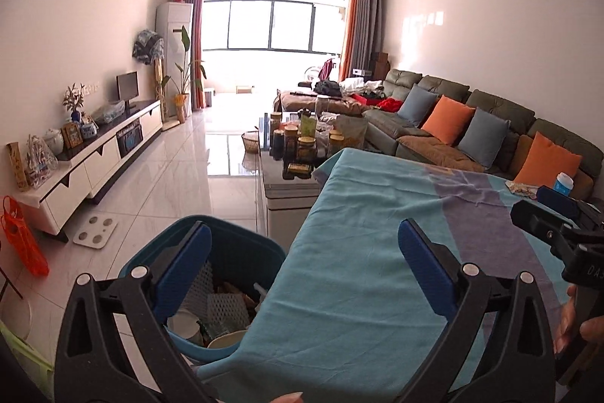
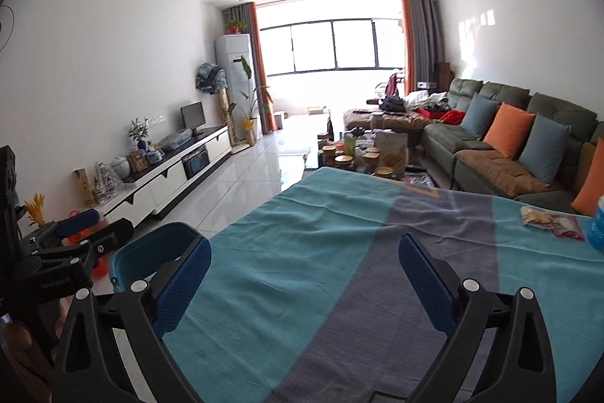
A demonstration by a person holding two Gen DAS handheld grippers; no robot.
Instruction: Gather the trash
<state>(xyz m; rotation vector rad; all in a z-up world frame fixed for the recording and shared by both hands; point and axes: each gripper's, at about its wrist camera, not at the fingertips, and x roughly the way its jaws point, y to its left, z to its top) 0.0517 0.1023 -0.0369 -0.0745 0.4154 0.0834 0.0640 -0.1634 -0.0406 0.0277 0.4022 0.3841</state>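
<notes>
Beside the table's left edge your blue trash bin (image 1: 211, 274) sits on the floor with cups and mesh wrap inside. Your left claw (image 1: 302, 252) and right claw (image 2: 304, 265) are both spread wide, empty, over the teal cloth (image 2: 302, 233); a snack wrapper (image 2: 551, 221) lies far right.

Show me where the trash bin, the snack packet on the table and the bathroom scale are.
trash bin (image 1: 241, 248), left wrist view, inner back wall
snack packet (image 2: 547, 220), right wrist view, middle of wrapper
bathroom scale (image 1: 95, 231), left wrist view, centre of top
</notes>
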